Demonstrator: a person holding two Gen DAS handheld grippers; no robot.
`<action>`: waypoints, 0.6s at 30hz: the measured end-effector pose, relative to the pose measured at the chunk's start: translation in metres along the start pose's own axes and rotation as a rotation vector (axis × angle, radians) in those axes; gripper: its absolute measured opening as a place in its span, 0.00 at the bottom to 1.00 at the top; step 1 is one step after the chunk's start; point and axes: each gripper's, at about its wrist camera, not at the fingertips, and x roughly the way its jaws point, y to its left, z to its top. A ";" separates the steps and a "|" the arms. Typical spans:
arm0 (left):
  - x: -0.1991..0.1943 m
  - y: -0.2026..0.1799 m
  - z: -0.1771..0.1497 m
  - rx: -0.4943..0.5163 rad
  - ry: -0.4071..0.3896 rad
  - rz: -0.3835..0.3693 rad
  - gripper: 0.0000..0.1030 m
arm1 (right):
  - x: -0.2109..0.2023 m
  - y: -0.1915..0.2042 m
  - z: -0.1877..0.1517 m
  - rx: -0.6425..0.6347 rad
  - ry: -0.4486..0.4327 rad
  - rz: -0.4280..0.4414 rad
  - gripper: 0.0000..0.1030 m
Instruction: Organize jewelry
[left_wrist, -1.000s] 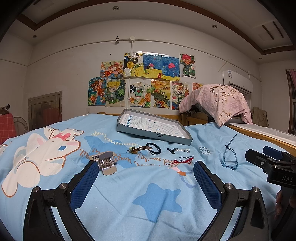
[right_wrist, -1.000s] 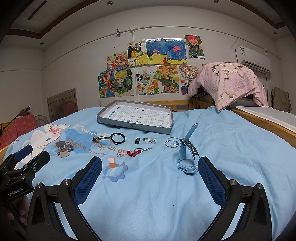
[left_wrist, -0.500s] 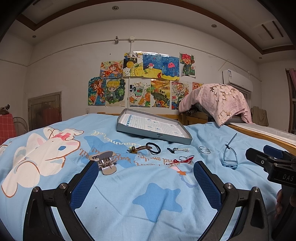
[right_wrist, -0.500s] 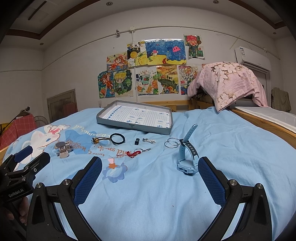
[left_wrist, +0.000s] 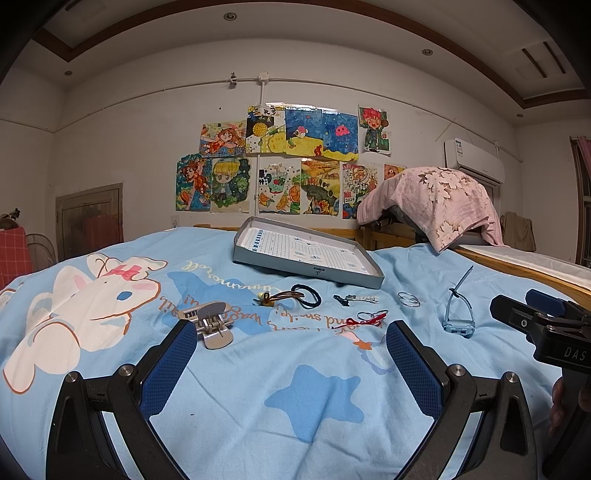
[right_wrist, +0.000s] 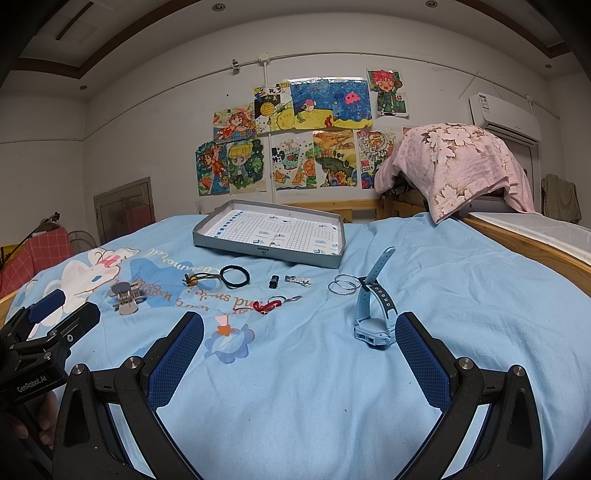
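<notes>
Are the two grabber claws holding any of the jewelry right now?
No. The left gripper and right gripper are both open and empty above the blue bedsheet.

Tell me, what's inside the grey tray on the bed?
The grey tray holds only its white grid-lined sheet with small blue marks; no jewelry shows. The near wall hides a thin strip of the floor just behind it.

White wall (left_wrist: 129, 147) with drawings (left_wrist: 280, 162), air conditioner (left_wrist: 474, 160), recessed ceiling lights (left_wrist: 230, 16).
</notes>
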 end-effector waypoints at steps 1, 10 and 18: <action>0.000 0.000 0.000 0.000 0.000 0.000 1.00 | 0.000 0.000 0.000 0.000 0.000 0.000 0.99; 0.001 0.006 0.003 -0.013 -0.004 0.028 1.00 | -0.002 0.000 0.002 0.001 0.002 0.002 0.99; 0.022 0.035 0.010 -0.042 0.063 0.198 1.00 | 0.021 -0.002 0.009 0.072 0.056 0.076 0.99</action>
